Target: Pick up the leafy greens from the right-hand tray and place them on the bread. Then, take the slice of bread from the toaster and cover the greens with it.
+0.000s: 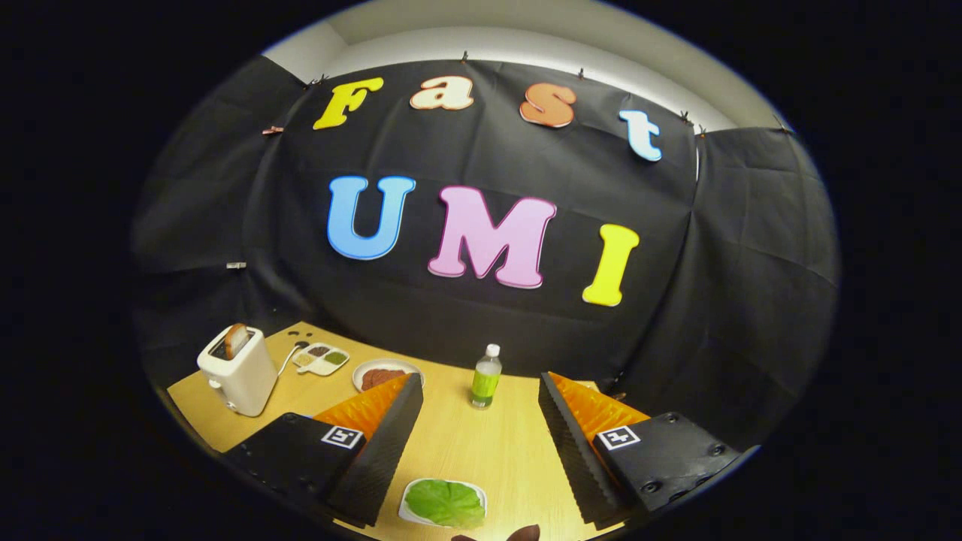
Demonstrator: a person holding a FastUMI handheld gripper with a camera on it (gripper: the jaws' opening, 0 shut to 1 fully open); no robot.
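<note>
Wooden desk (451, 443) carries the leafy greens (445, 502) at its near edge, between my gripper's (481, 421) wide-open, empty fingers. They look limp and light; I'd pinch one leaf edge gently.

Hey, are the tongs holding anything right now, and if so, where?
Nothing is held. The tongs are open above the table, and the leafy greens lie untouched on their tray between the fingers.

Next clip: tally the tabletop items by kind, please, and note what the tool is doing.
Toaster with bread slice: 1
Dishes: 3 (sectioned dish, plate, greens tray)
Bottle: 1
Total: 5
Tool open, holding nothing, greens tray between its fingers.
</note>
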